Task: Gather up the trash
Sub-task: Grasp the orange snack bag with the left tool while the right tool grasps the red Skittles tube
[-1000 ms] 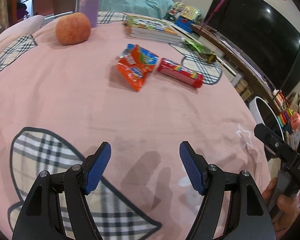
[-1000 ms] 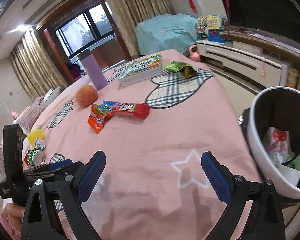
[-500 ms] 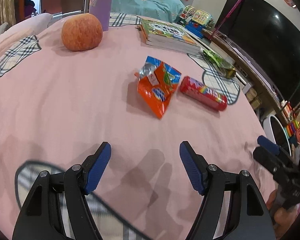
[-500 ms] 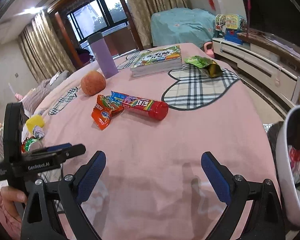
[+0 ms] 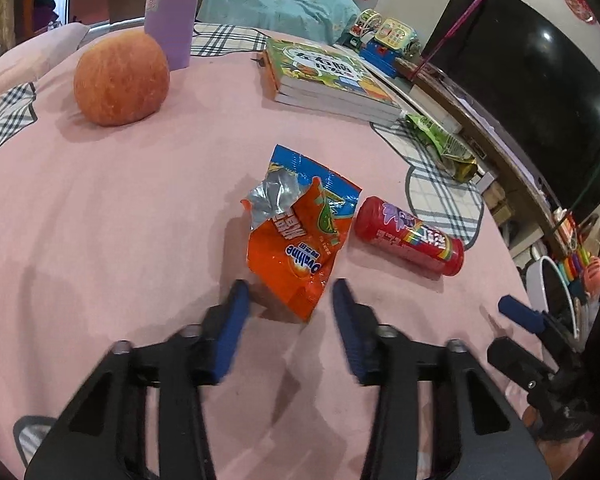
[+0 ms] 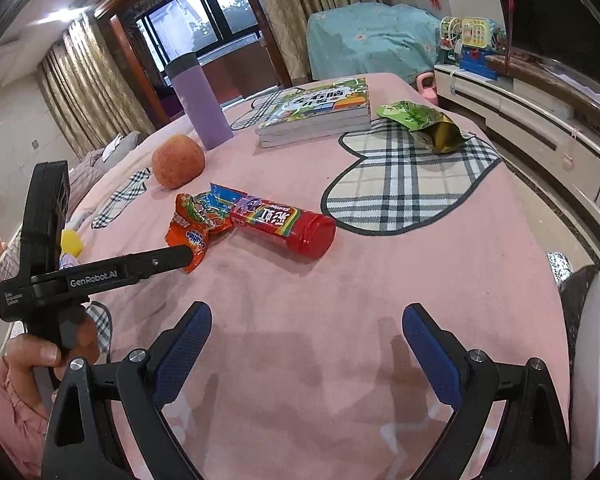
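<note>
Only the right wrist view shows the purple flask's (image 6: 200,98) top; one apple (image 5: 121,79), one orange wrapper (image 5: 300,236) at the closing, not yet gripping left gripper's (image 5: 288,300) tips, one red tube (image 5: 410,236), one green wrapper (image 5: 440,142); right gripper (image 6: 306,334) released.

Black grippers (image 6: 305,344), blue ribbed pads, silver screws, white "GenRobot.AI" mark; pink sleeve (image 6: 8,404).

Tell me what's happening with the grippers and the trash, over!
Left gripper closing, orange wrapper tip between jaws, not pinched yet. Right gripper open, empty. Red tube lies beside wrapper. Nothing in the way.
</note>
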